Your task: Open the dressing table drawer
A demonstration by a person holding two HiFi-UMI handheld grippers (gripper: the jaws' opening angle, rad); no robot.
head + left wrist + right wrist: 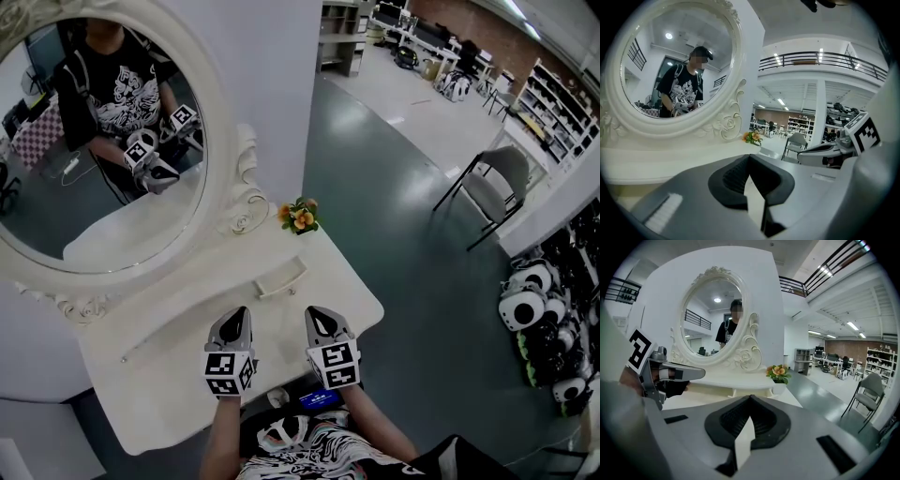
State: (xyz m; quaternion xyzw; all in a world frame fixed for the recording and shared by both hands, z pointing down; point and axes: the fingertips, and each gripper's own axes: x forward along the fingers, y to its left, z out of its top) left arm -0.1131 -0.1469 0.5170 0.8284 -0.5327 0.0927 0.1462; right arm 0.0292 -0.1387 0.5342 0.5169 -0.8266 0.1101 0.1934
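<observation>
1. The white desk (159,375) stands against the wall. It has a big round mirror (94,150) on it and a small pot of flowers (300,216) at its far corner.
2. The drawer (278,272) is a little one. It sits in the low raised part at the back of the desk top, below the mirror frame and near the flowers. It looks closed.
3. A thin curved handle (283,284) runs across the front of the drawer. I think that is the best place to grab it.
4. The left gripper (234,323) and the right gripper (321,323) hang side by side over the front of the desk. They point at the drawer but do not touch it.
5. Both grippers have their jaws pressed together, with nothing between them.
6. The drawer looks small and light, so it should slide out with a soft pull.
7. It looks hard and smooth with paint, so a gripper could slip off it. The handle is thin and may be easy to break.
8. One gripper would need to open its jaws first, close them on the middle of the handle, and pull straight back toward the person.
</observation>
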